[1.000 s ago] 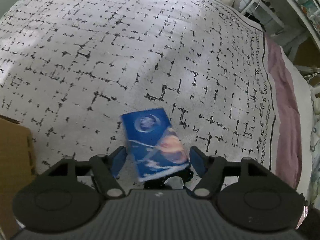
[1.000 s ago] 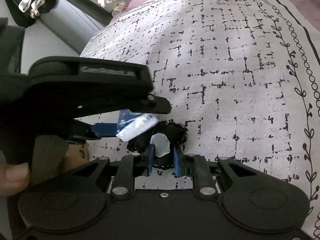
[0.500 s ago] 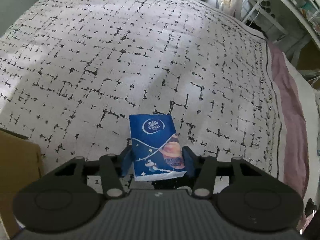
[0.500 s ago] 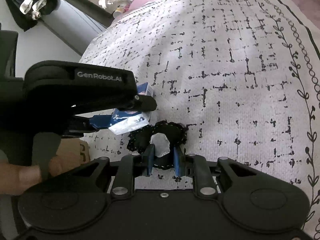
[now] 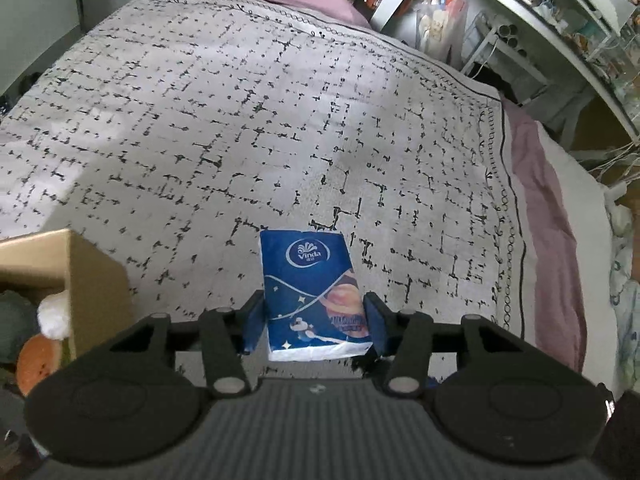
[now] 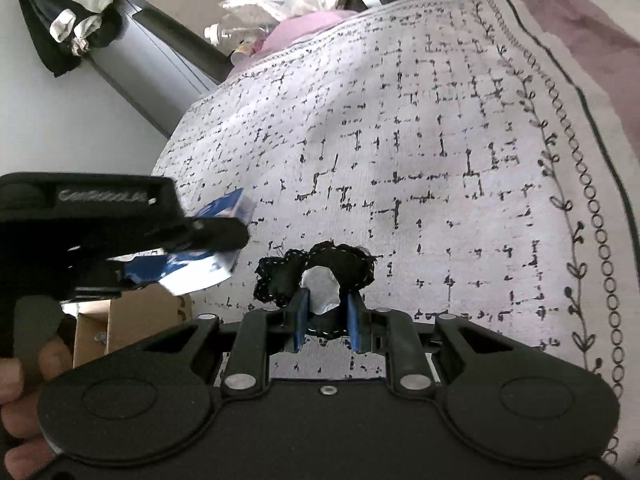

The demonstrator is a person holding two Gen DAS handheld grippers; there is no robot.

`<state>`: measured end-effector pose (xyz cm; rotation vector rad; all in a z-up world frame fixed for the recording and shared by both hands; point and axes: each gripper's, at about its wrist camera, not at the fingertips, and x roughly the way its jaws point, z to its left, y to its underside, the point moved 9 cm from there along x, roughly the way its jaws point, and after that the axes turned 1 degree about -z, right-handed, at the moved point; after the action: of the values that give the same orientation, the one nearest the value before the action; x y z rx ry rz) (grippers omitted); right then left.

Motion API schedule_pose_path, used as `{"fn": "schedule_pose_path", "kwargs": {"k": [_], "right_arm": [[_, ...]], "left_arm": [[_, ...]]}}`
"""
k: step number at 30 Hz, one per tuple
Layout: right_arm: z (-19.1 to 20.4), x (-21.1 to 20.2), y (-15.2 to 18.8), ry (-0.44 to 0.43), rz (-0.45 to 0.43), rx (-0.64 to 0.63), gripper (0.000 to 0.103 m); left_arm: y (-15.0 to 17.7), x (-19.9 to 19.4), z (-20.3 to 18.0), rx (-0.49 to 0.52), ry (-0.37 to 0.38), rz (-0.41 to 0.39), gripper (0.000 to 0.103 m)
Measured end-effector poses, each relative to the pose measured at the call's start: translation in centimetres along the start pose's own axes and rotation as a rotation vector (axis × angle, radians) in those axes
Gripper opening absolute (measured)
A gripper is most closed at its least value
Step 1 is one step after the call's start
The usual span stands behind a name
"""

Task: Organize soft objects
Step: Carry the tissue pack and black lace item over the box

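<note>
Surroundings: white bedspread printed with broken black grid lines (image 5: 280,120) fills both views; a mauve sheet (image 5: 548,216) edges it at 3 o'clock in the left wrist view, and cluttered white shelving (image 5: 520,12) stands beyond at 1 o'clock.
Obstacles: bedspread around both grippers is bare; in the right wrist view the left gripper (image 6: 192,248) crosses in from 9 o'clock, a person's fingers (image 6: 24,372) wrapped on its handle at 8 o'clock.
Container: brown cardboard box (image 5: 96,284) sits at 9 o'clock in the left wrist view, just beside the left gripper's frame, its top open.
Contents: something white and fluffy (image 5: 54,314), a dark green soft shape (image 5: 16,324) and an orange rounded thing (image 5: 40,360) lie inside; what they are cannot be told.
Left gripper (image 5: 314,320): jaws have just closed in and now press both sides of a blue plastic tissue pack marked Vinda (image 5: 312,292), held clear of the bedspread, pointing toward 12 o'clock.
Right gripper (image 6: 326,320): jaws nearly together, clamped on a black frilly fabric piece with pale stitching and a white centre (image 6: 320,276), just beside the tissue pack at 9 o'clock.
</note>
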<state>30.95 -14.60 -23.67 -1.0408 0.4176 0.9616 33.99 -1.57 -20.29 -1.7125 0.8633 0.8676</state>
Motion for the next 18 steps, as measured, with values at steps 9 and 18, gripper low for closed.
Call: {"fn": "schedule_pose_path", "kwargs": {"k": [9,18], "right_arm": [[1.7,-2.9,0.1,0.013,-0.041,-0.041,0.02],[3.8,-5.8,0.0,0.003,-0.105,-0.063,0.02]], "left_arm": [[1.2,-4.0,0.3,0.008,0.031,-0.043,0.051],[2.2,-7.6,0.7,0.03,0.06,-0.086,0.051]]}}
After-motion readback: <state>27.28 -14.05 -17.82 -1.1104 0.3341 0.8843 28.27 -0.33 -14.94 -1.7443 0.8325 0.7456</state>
